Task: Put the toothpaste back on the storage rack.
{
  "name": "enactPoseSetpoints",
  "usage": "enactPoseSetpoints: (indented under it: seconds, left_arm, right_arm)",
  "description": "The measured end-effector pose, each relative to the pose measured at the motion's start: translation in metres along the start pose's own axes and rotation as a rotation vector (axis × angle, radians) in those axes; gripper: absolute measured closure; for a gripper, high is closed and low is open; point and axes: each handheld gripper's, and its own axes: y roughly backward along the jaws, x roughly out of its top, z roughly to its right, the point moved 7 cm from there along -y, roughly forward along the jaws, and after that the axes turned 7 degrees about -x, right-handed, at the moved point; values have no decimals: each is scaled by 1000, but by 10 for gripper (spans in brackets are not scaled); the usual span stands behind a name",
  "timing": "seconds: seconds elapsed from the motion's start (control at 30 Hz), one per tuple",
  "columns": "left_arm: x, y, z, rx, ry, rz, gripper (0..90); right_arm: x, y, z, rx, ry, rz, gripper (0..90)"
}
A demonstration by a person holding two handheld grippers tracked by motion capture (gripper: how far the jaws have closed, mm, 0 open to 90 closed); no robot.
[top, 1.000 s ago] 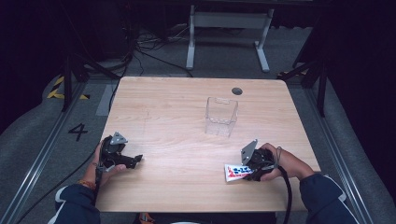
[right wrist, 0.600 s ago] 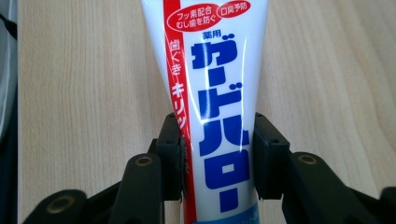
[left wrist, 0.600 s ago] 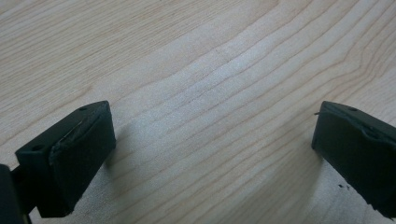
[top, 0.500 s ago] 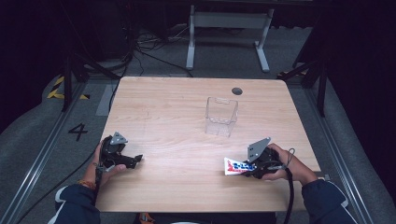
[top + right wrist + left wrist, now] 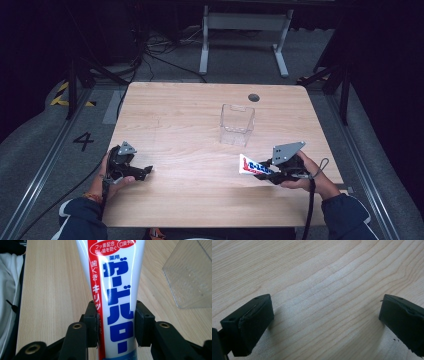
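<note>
A white toothpaste tube (image 5: 253, 166) with blue and red lettering is held above the table's front right, its flat end pointing left. My right gripper (image 5: 266, 171) is shut on it; in the right gripper view the two black jaws squeeze the tube (image 5: 117, 302) from both sides. A clear plastic box (image 5: 237, 124) stands upright near the table's middle, beyond the tube, and shows at the upper right as the box (image 5: 192, 272) in the right gripper view. My left gripper (image 5: 145, 172) rests at the front left, open, with bare wood between its jaws (image 5: 324, 322).
The wooden table (image 5: 190, 115) has a dark round hole (image 5: 254, 97) near its far edge. Beyond the table stand a white metal frame (image 5: 245, 30) and cables on the floor. A rail with the number 4 runs along the left.
My right gripper has lifted the toothpaste tube off the table and shifted slightly right. The left gripper has stayed where it was.
</note>
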Motion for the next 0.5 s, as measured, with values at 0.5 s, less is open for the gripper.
enactPoseSetpoints:
  seconds: [0.5]
  left_arm:
    - [0, 0, 0, 0, 0, 0, 1]
  right_arm:
    - [33, -6, 9, -64, -36, 128, 626]
